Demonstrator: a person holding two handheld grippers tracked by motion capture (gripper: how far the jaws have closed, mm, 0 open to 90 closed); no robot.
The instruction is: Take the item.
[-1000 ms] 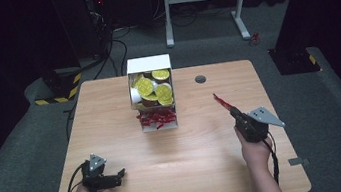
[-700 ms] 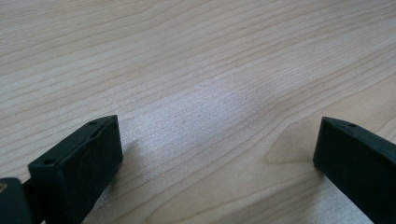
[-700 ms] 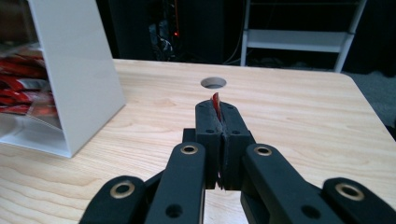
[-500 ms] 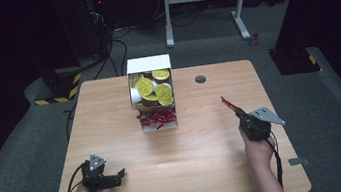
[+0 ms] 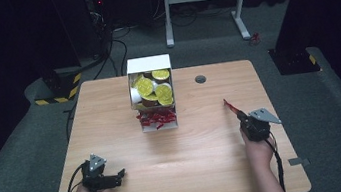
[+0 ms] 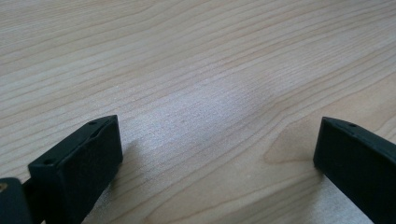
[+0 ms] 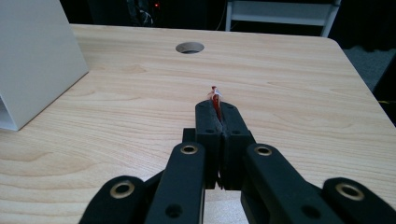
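Observation:
A white box (image 5: 148, 64) stands at the table's far middle, holding several cups with yellow lids (image 5: 146, 86) and red paper shreds (image 5: 157, 118) at its front. My right gripper (image 5: 238, 113) is at the right side of the table, shut on a thin red paper strip (image 5: 228, 104) that sticks out past its tips. In the right gripper view the jaws meet with the strip (image 7: 215, 95) pinched between them, low over the wood. My left gripper (image 5: 120, 174) rests near the front left edge, open, with nothing between its jaws (image 6: 215, 154).
A round cable hole (image 5: 200, 79) lies in the table behind the right gripper, and the box's white side (image 7: 37, 56) is to that gripper's left. A white desk frame (image 5: 205, 0) and dark cabinets stand beyond the table.
My right gripper has carried the red strip to the right and toward the near edge, sinking closer to the table. The left gripper has stayed put.

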